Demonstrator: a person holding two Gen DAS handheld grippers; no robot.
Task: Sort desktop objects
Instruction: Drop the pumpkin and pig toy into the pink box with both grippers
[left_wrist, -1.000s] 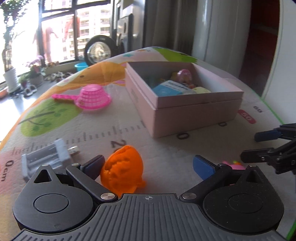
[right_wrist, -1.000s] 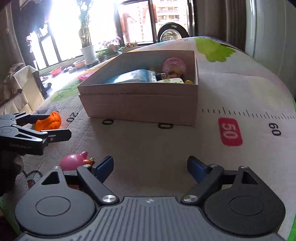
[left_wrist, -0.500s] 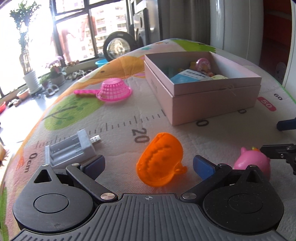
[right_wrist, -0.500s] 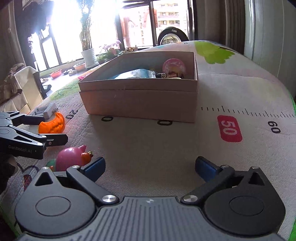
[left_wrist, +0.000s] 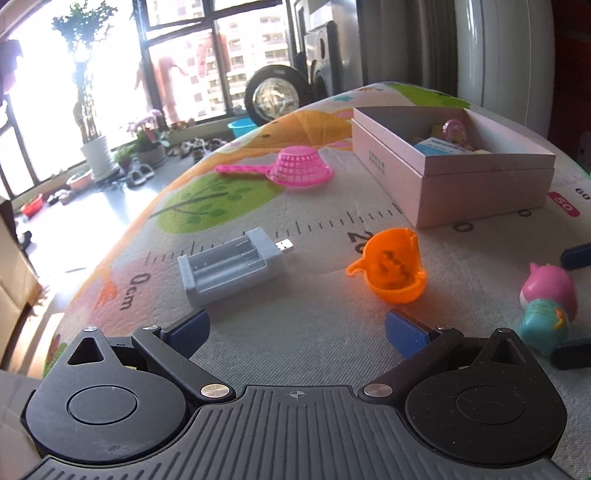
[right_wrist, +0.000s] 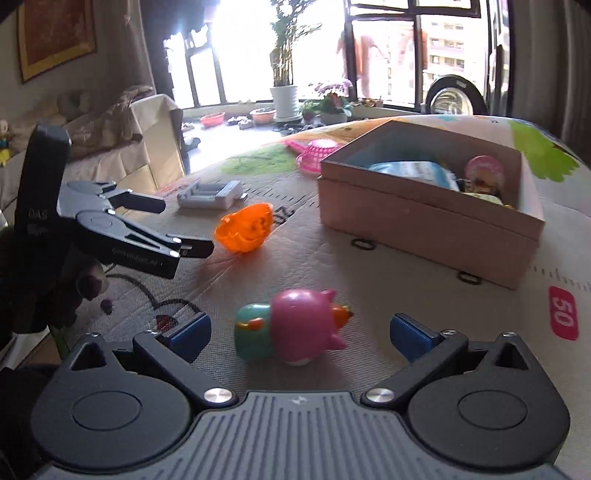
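Observation:
A pink pig toy (right_wrist: 299, 325) with a teal body lies on the play mat between the fingers of my right gripper (right_wrist: 301, 334), whose jaws are closing; the pads are apart from it. An orange shell-shaped toy (left_wrist: 391, 269) lies just ahead and right of my left gripper (left_wrist: 295, 328), which is open and empty. A grey battery charger (left_wrist: 232, 266) sits ahead to its left. The open pink box (left_wrist: 480, 184) holding several toys stands farther back right. In the right wrist view the left gripper (right_wrist: 177, 227) hovers beside the orange toy (right_wrist: 245, 229).
A pink toy strainer (left_wrist: 299, 170) lies beyond the charger, near the box's (right_wrist: 424, 221) far corner. The mat's (left_wrist: 332, 362) rounded edge drops off at the left. Cardboard and a covered sofa (right_wrist: 122, 140) stand past that edge.
The right gripper swung left, so the pig toy now sits between its fingers. The left gripper drew back from the orange toy, which now lies farther ahead, and turned left.

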